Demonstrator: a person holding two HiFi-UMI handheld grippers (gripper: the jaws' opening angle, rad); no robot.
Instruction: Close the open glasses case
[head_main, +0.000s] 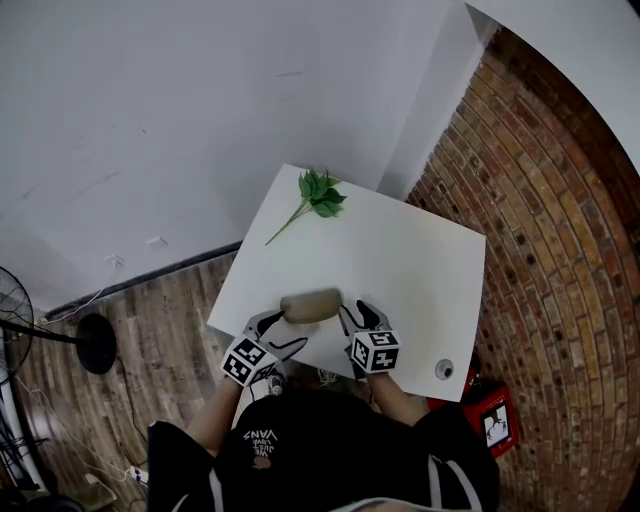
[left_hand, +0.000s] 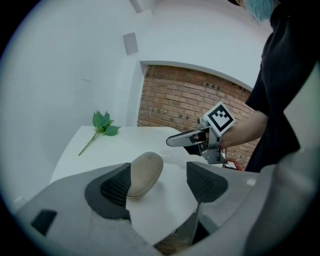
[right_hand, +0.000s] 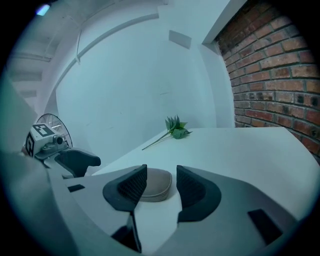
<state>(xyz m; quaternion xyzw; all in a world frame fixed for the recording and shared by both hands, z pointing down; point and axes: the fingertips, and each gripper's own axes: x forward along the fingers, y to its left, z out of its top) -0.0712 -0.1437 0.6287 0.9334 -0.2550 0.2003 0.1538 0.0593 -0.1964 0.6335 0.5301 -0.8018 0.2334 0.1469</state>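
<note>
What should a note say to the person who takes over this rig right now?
Left gripper: open, grips nothing, beside the case's left end.
Right gripper: open, grips nothing, beside its right end.
Glasses case: on the white table near the person's edge, between both grippers; lid looks down.
Done: closing, it seems. Left: draw the grippers away.

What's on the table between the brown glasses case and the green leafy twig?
Nothing. Only bare white table lies between the glasses case and the leafy twig, clearest in the head view.
</note>
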